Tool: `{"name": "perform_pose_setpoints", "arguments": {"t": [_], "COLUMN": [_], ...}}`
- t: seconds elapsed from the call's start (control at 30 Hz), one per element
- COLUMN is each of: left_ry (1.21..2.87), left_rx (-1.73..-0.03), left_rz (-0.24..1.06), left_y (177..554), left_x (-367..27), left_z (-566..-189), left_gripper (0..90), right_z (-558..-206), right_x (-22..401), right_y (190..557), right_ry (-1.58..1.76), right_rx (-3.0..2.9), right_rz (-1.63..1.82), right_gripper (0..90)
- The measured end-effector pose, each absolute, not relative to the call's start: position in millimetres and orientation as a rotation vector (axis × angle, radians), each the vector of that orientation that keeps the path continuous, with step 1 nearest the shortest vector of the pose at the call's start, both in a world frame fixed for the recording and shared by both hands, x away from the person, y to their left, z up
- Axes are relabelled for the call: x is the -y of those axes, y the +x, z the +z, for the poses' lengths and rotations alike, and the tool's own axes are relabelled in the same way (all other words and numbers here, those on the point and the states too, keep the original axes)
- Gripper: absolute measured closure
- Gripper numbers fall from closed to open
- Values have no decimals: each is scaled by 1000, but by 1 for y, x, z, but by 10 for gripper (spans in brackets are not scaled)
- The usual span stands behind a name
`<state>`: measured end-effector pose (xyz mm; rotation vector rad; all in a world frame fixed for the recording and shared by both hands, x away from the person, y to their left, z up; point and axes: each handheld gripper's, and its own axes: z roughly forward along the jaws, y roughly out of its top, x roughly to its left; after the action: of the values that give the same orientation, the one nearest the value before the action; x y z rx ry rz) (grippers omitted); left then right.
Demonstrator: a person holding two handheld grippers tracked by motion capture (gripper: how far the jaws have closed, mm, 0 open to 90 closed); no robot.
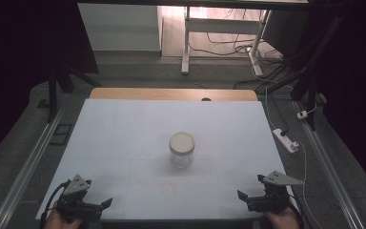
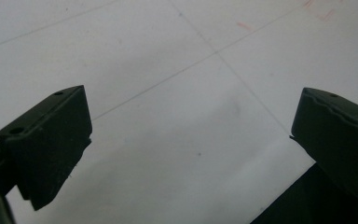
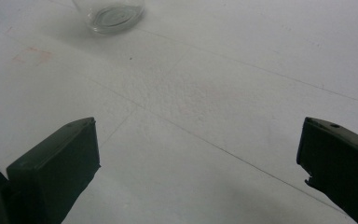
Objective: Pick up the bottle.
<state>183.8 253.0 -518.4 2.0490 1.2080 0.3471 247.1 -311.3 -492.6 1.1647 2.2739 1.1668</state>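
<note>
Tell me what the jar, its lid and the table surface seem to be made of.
Jar: clear glass by the look; the table shows through its wall and ringed base. Lid: pale cream, matte, probably plastic or coated metal. Table surface: white matte sheet with thin seams, over a wood-toned board.

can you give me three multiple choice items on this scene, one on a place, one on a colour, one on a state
1. Where does the clear glass jar with a cream round lid stand?
A. near the middle of the white table top
B. at the far left corner
C. between the left jaws

2. What colour is the jar's lid?
A. red
B. cream
C. black

3. How do the jaws of the right hand-held gripper stand?
A. shut on the jar
B. shut on nothing
C. wide apart, nothing between them

Answers: 1 A, the high view shows it mid-table, far from both grippers; 2 B, the lid looks pale cream from above; 3 C, the right gripper view shows bare table between the jaws.
</note>
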Motion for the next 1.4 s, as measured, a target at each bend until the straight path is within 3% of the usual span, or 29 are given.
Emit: {"name": "perform_pose_setpoints", "arguments": {"t": [0.57, 0.93, 1.4], "left_ry": [2035, 2069, 2058], "left_rx": [-1122, -985, -936], "left_rz": [342, 275, 245], "left_y": [194, 215, 243], "left_x": [-245, -231, -212], "left_z": [-510, -514, -514], "left_gripper": [0, 0, 0], "right_z": [-493, -493, -493], "right_x": [311, 311, 311], "right_y": [247, 248, 248], "right_ry": [1163, 1167, 1158], "right_rx": [-2282, -2281, -2287], "right_rz": [1164, 1169, 1165], "right_gripper": [0, 0, 0]}}
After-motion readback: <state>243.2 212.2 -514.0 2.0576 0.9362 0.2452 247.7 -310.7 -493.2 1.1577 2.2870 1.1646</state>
